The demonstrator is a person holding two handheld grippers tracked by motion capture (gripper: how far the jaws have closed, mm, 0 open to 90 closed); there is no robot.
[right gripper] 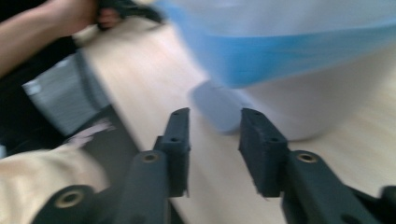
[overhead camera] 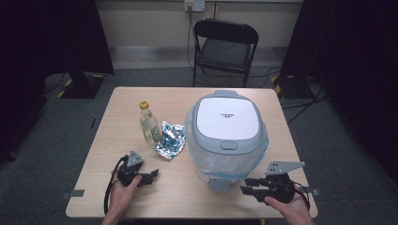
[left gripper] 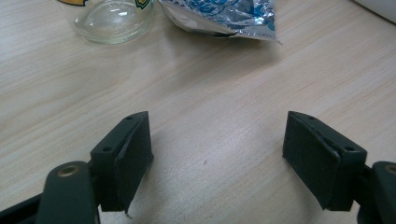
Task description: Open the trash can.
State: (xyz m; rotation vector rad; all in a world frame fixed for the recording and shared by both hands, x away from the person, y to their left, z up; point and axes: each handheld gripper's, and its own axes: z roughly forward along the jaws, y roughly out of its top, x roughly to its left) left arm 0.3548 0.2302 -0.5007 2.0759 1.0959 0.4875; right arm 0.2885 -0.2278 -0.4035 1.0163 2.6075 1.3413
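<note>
A white-lidded pedal bin (overhead camera: 227, 122) lined with a blue-edged bag (right gripper: 299, 56) stands on the right half of the wooden table (overhead camera: 183, 199). Left of it are a clear bottle (overhead camera: 149, 123) with a yellow cap and a crumpled foil packet (overhead camera: 170, 139). My left gripper (overhead camera: 154, 176) rests near the front left, open wide over bare wood (left gripper: 217, 140), with the bottle base (left gripper: 112, 21) and packet (left gripper: 224, 16) ahead. My right gripper (overhead camera: 244, 186) lies at the front right, pointing at the bin's pedal (overhead camera: 219, 183). Its jaws (right gripper: 215, 126) stand a narrow gap apart, nothing between them.
A black folding chair (overhead camera: 225, 47) stands beyond the table's far edge. Dark curtains flank the room. In the right gripper view the person's left forearm (right gripper: 42, 32) crosses the top left, and the table's front edge runs close to the jaws.
</note>
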